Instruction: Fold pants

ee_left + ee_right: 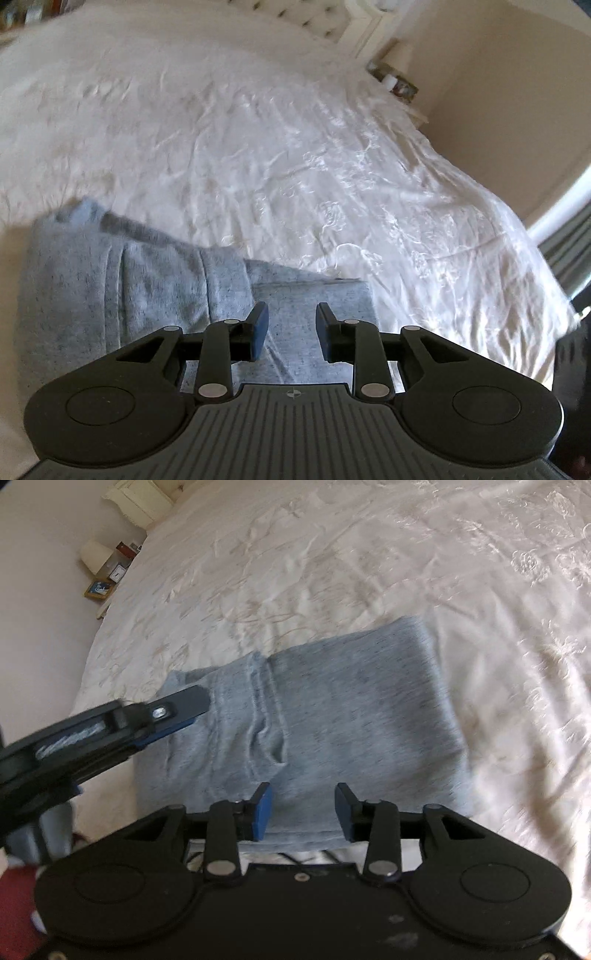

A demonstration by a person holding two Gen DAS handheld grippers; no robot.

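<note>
On the white bed point(332, 554), the grey pants point(332, 709) are lying folded in a compact bundle. The left claw point(290, 328) and right claw point(303, 810) are both hovering over it, gaping wide and gripping nothing.

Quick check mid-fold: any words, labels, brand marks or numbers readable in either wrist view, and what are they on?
No readable text in either view.
Grey pants: no tag, label or print visible.
Left gripper: only a small round crosshair mark on its body, no letters.
Right gripper: no markings readable.
Small clock on the nightstand: too small and blurred to read.
Framed picture beside it: too small to tell whether it has any text.
</note>
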